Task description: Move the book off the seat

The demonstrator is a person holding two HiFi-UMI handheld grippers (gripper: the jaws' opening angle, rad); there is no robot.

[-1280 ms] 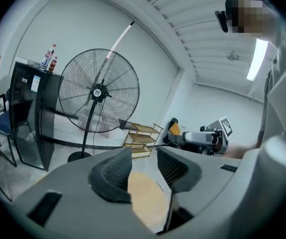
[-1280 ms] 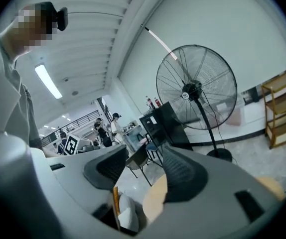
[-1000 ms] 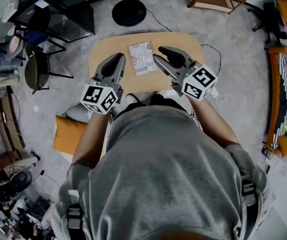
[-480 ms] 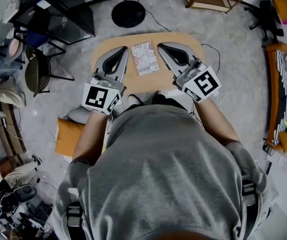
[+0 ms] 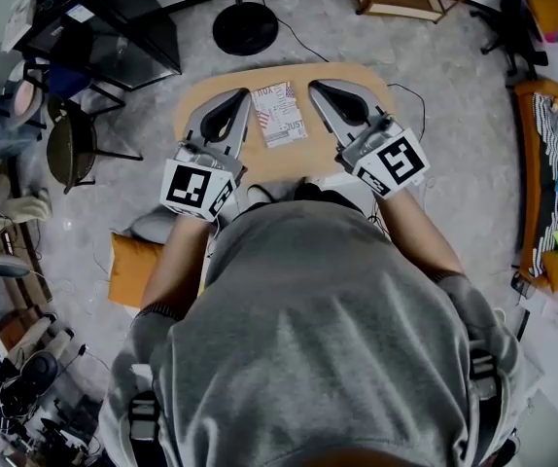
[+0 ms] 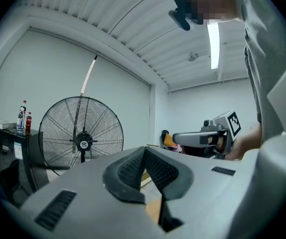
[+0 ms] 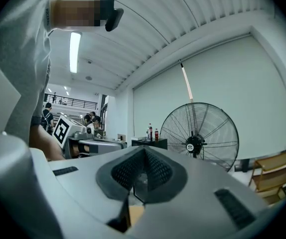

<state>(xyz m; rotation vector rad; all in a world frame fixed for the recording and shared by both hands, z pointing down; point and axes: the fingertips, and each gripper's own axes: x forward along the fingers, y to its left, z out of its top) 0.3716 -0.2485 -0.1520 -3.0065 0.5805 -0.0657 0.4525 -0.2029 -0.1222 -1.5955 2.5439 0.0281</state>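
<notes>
Plainly, the book (image 5: 279,113) is a thin paperback lying flat on the seat (image 5: 277,161), cover up, toward its far side. It is probably light and somewhat bendy, with a smooth cover that may slip. No edge stands proud, so the best hold looks like a pinch across the near edge or a side edge, perhaps after nudging that edge past the seat's rim. In the head view the book sits between the left gripper (image 5: 241,93) and the right gripper (image 5: 314,86), close to both tips. Both point away roughly level, and neither touches it. Each gripper's jaws are pressed together with nothing between them.
</notes>
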